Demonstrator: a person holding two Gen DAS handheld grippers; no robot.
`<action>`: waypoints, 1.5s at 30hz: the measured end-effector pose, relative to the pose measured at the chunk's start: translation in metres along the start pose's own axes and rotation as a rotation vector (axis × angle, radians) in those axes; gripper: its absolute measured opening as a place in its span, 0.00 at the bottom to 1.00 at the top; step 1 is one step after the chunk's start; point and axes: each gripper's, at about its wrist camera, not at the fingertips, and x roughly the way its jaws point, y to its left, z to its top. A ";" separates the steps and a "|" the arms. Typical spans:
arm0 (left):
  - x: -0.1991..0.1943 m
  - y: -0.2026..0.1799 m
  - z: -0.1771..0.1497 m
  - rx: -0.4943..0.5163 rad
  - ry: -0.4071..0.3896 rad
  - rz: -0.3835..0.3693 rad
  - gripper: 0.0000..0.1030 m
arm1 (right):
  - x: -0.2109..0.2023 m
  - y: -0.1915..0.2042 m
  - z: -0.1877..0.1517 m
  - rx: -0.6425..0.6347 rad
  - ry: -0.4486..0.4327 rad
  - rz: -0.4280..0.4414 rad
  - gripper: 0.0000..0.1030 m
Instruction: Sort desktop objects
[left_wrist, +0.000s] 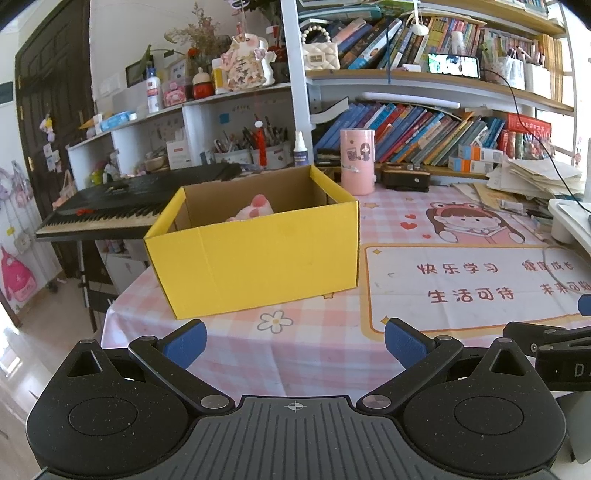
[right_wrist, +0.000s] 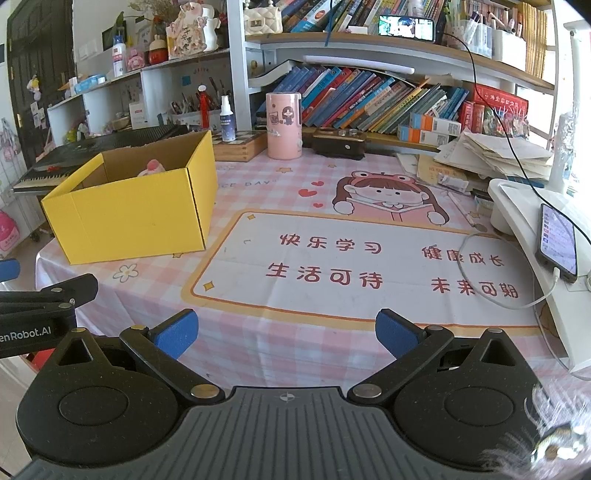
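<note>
Counter under a pink checked cloth, its mat printed with red Chinese characters; partial lettering "CE DAY" shows beside the box. One yellow box, open-topped, far left on the counter; one pink plush inside, mostly hidden by the near wall. One pink cup far centre, before the bookshelf. One phone on a white stand, right, screen text unreadable. Left gripper and right gripper: fingers spread, empty, at the near edge. "enRobot.AI", cut off, on the left gripper in the right view.
</note>
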 end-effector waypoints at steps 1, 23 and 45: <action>0.000 0.000 0.000 0.000 0.000 0.000 1.00 | 0.000 0.000 0.000 0.000 0.000 0.000 1.00; -0.001 -0.002 -0.001 0.004 0.001 -0.007 1.00 | -0.004 0.001 0.000 -0.003 -0.002 0.001 1.00; 0.003 -0.001 -0.001 -0.003 0.020 -0.023 1.00 | -0.001 -0.001 -0.003 0.000 0.003 -0.002 1.00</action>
